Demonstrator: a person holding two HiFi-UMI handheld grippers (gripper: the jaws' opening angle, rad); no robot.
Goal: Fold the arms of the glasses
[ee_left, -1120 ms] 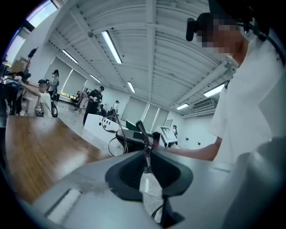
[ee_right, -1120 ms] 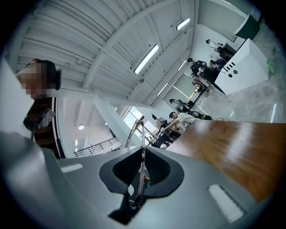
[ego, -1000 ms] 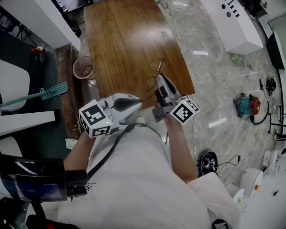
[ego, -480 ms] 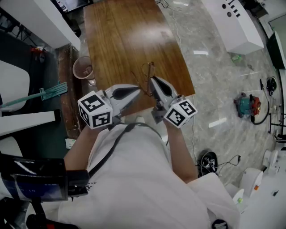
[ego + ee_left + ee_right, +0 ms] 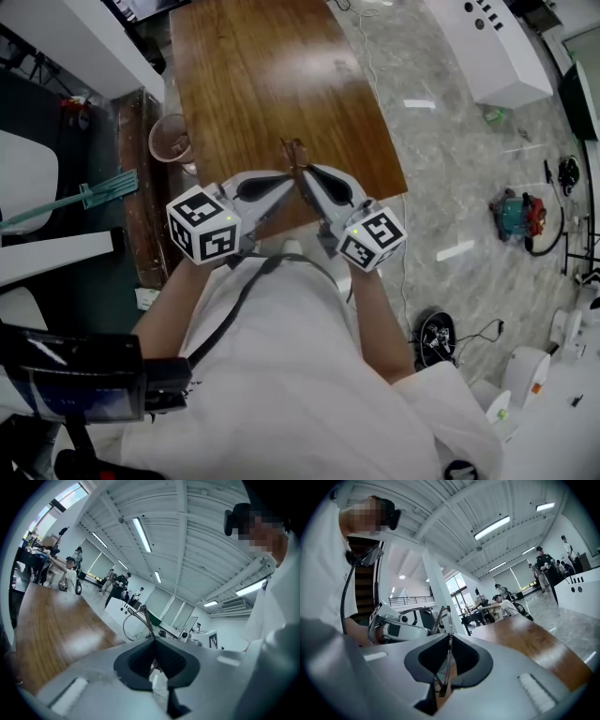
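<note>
at the far left a pale bucket [image 5: 172, 141] stands on the floor beside the bench [image 5: 253, 84], well away from the work and playing no part in it.

next comes the left hand-held gripper [image 5: 153, 640]. it is clenched on the glasses [image 5: 294, 152], its dark pads meeting on a thin piece of the frame. in the left gripper view a lens rim and one slim arm rise out of the closed tips. this grip looks like the anchor, keeping the frame from turning while the other side is worked.

the glasses hang in the air between the two tips, over the near end of the bench and not resting on it. held up like this, an arm can swing on its hinge without dragging on the wood.

to the right, the right hand-held gripper [image 5: 450, 637] is also grasping the glasses, with a narrow strip of frame running edge-on between its pads. the two tips nearly touch, so both grips sit close together on the small frame. that closeness suggests an arm is being brought in against the lenses. from the head view the glasses look narrow, but i cannot tell whether both arms are folded.
</note>
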